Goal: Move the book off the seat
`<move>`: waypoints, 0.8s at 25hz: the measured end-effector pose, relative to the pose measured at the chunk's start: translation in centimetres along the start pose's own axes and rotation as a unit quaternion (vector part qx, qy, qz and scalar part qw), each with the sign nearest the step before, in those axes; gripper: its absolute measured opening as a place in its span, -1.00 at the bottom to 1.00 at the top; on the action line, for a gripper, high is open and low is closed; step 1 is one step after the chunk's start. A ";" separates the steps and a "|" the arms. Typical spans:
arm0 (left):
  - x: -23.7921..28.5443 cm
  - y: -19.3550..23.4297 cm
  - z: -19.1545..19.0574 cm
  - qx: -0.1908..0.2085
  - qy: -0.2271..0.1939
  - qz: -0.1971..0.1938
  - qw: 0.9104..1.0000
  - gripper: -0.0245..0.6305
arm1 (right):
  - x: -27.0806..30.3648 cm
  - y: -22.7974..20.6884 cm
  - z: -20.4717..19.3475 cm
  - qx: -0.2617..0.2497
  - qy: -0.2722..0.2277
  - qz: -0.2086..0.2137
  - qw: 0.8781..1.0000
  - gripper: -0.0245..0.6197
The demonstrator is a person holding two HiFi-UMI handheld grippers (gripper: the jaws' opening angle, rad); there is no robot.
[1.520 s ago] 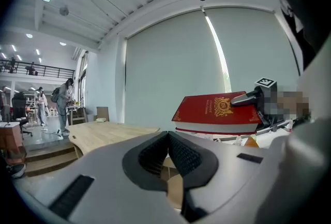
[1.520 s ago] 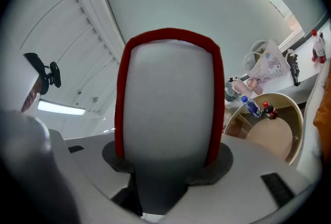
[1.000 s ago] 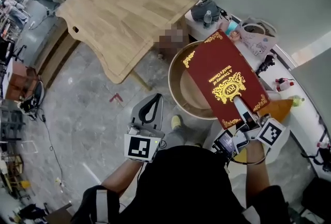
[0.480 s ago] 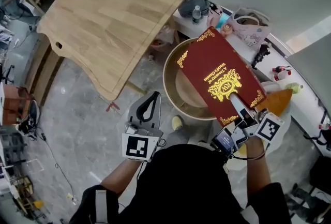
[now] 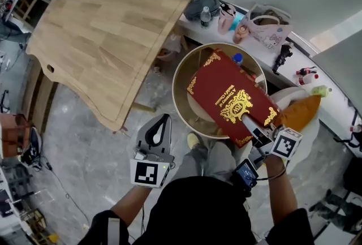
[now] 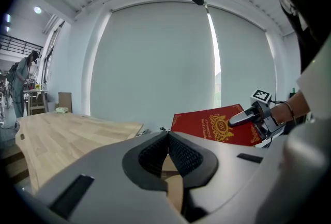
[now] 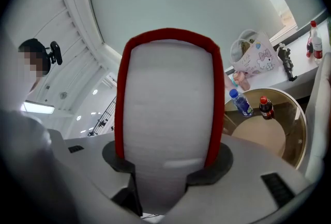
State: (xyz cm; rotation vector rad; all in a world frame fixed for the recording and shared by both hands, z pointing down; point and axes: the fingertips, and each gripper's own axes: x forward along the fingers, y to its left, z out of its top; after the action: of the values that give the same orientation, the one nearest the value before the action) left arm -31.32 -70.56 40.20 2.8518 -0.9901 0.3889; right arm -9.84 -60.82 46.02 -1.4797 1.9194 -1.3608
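A dark red book (image 5: 229, 97) with gold ornament hangs tilted over the round table (image 5: 180, 77). My right gripper (image 5: 249, 124) is shut on the book's near edge. In the right gripper view its white page block and red covers (image 7: 168, 109) fill the gap between the jaws. My left gripper (image 5: 156, 132) hovers over the floor to the left of the table, shut with nothing in it; its pads (image 6: 155, 151) meet in the left gripper view, where the book (image 6: 214, 125) shows to the right. The white seat (image 5: 308, 142) with an orange cushion (image 5: 300, 112) lies just right of the book.
A large wooden tabletop (image 5: 107, 34) spreads at upper left. A shelf along the wall carries a printed bag (image 5: 266, 23), cups and bottles. On the round table stand a blue-capped water bottle (image 7: 240, 102) and a cola bottle (image 7: 266, 107). Grey floor lies below the left gripper.
The right gripper and the book have come down and to the left, lower over the round table. The left gripper has sunk and shifted slightly. Both grips look the same.
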 end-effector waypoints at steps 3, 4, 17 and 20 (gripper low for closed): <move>1.2 0.0 -0.6 -0.014 0.008 -0.005 1.000 -0.89 | 1.3 -2.8 -1.9 0.019 0.026 -0.001 0.999 -0.19; 1.6 -0.1 -0.9 -0.011 0.011 -0.008 1.000 -0.89 | 1.7 -3.8 -2.4 0.025 0.033 -0.003 0.999 -0.19; 8.8 -1.2 -5.3 0.012 0.026 -0.024 0.999 -0.89 | 6.5 -18.3 -8.5 0.090 0.123 -0.051 0.987 -0.19; 10.5 -1.6 -6.4 0.005 0.036 -0.025 0.999 -0.89 | 7.3 -21.6 -9.7 0.117 0.123 -0.038 0.985 -0.19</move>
State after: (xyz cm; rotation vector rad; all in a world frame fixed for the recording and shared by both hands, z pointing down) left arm -23.69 -74.46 49.23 2.8430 -0.9041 0.4904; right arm -8.34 -62.54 70.65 -1.3345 1.7796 -1.8098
